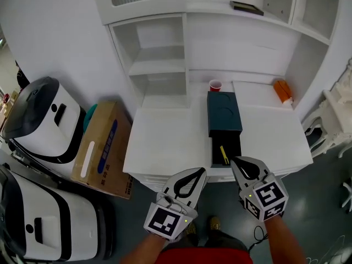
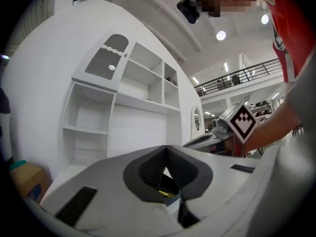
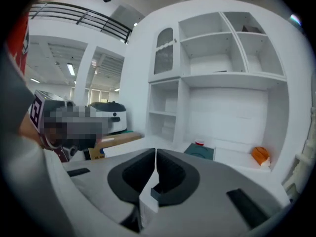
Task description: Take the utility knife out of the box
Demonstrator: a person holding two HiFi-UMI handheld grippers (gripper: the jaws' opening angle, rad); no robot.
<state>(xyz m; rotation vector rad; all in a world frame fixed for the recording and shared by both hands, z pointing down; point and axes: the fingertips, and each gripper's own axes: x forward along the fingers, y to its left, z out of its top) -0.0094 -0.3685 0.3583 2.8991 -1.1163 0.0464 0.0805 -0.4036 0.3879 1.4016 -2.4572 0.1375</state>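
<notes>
Two white domed machines (image 1: 47,120) stand on the floor at far left, and a cardboard carton (image 1: 102,147) leans between them and the white desk (image 1: 165,142). The left gripper (image 1: 200,171) is held out on a bare forearm in front of the desk's front edge. It points level toward the shelves, with its marker cube nearest the body. Its jaws are pressed together at the tips with nothing pinched; a sliver of yellow shows through the hollow behind them in the left gripper view. The desk top left of centre is bare, with open room up to the shelf unit. At centre sits the dark teal box (image 1: 224,113), with a red cup (image 1: 215,85) just behind it. The box's drawer (image 1: 237,147) is pulled out to the desk's front edge. The utility knife (image 1: 224,154), yellow, lies inside the drawer, its length running toward the person. The right gripper (image 1: 235,160) is tilted slightly down, its tips at the drawer's front right corner, near the knife but not on it. Its jaws stand a narrow slit apart and hold nothing. Right of the box the desk is bare up to an orange object (image 1: 282,91) near the back corner.
</notes>
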